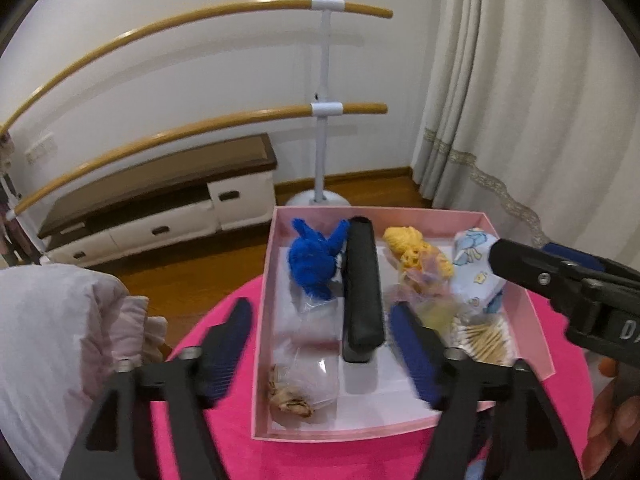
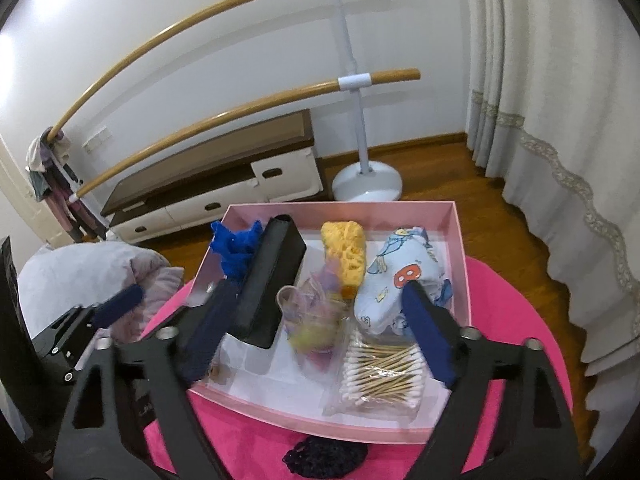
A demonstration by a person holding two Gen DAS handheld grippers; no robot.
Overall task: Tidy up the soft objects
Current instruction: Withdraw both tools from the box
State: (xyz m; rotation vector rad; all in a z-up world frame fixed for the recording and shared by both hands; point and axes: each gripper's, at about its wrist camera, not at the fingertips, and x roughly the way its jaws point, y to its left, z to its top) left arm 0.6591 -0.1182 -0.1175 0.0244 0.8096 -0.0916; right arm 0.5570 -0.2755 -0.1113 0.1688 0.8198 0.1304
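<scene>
We list a pink box [image 1: 532, 312] on our pink table [image 1: 224, 440], blue knit [image 1: 312, 260], black case [image 1: 362, 288], yellow knit [image 1: 416, 252], printed cloth [image 1: 476, 276], cotton swabs [image 1: 488, 338], our left gripper [image 1: 324, 344] open above

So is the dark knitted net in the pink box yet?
Out. The dark knitted net lies on the pink cloth, in front of the pink box.

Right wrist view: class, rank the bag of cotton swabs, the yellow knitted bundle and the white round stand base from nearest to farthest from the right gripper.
1. Bag of cotton swabs: near box corner, between the jaws.
2. Yellow knitted bundle: box's far end.
3. White round stand base: floor beyond the box.
</scene>
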